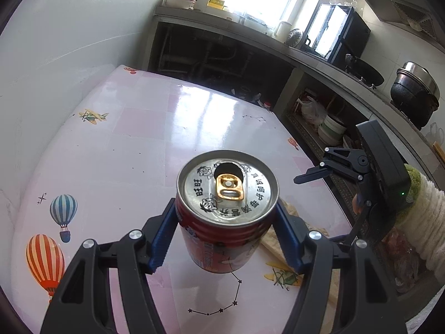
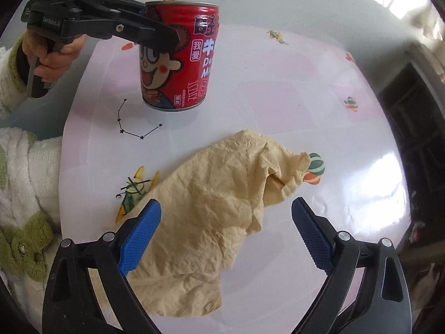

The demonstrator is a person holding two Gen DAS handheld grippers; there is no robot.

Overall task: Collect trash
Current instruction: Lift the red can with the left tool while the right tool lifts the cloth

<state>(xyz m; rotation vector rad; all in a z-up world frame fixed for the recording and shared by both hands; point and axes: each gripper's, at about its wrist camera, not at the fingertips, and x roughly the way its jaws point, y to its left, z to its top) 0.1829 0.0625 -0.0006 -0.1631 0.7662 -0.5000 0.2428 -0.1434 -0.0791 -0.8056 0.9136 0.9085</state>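
Observation:
A red drink can [image 1: 226, 222] with an opened silver top and gold pull tab is held between the blue pads of my left gripper [image 1: 226, 208], lifted just above the table. In the right wrist view the can [image 2: 178, 55] shows a cartoon face, with the left gripper's black finger across its side. My right gripper [image 2: 226, 211] is open and empty, its blue pads on either side of a crumpled beige cloth [image 2: 211, 208] that lies on the table below it. The right gripper also shows in the left wrist view [image 1: 333, 169], open, at the right.
The table [image 2: 306, 105] has a glossy pink-and-white cover with balloon and plane prints. A kitchen counter [image 1: 319, 55] with pots, a kettle and a dark appliance runs behind and to the right. Shelves with bowls stand below it. A white wall is on the left.

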